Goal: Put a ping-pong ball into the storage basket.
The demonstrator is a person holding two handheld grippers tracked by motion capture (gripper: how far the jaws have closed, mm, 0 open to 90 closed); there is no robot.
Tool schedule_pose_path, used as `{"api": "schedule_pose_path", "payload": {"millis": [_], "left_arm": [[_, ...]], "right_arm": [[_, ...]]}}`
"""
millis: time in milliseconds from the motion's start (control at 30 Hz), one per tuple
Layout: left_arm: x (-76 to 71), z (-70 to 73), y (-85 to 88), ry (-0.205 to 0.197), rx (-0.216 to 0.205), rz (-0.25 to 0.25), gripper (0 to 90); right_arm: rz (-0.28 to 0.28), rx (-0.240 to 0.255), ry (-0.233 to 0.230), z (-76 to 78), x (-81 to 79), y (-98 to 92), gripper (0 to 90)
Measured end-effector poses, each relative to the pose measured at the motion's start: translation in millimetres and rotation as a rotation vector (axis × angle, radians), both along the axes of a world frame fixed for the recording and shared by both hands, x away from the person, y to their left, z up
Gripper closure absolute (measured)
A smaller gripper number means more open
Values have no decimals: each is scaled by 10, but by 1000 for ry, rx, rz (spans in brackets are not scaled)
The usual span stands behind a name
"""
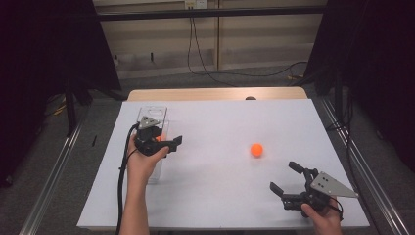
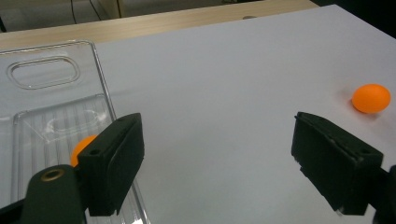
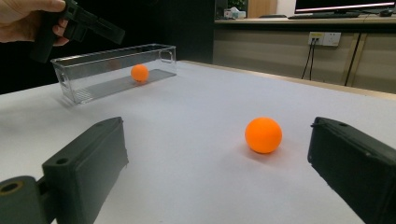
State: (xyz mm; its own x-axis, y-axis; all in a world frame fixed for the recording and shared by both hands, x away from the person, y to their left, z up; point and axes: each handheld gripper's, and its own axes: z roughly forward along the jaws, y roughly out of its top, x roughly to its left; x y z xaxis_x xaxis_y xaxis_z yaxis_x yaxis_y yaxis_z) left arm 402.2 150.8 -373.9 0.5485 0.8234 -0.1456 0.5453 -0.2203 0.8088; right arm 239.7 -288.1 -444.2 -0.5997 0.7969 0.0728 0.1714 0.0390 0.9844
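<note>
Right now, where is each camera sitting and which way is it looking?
High view: above the table, looking down; both forearms and tongs show.
Left gripper view: on the left tongs, over the clear box, open jaws showing.
Right gripper view: on the right tongs, facing the box; open jaws showing.
Shared: the loose orange ball.

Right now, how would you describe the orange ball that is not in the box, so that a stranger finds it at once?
On the white table, look right of the clear plastic box. The loose orange ball lies on the bare surface, ahead of the right gripper. The other orange ball sits inside the box.
</note>
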Motion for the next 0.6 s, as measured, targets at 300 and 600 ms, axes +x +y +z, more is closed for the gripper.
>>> {"api": "schedule_pose_path", "payload": {"millis": [300,600], "left_arm": [[-13,15,-44,-5,-6,-12,166],[-8,1,-98,1,-1,-29,162]], "right_arm": [[0,0,0,1,-1,-1,42],[-1,2,1,3,-2,1,42]]}}
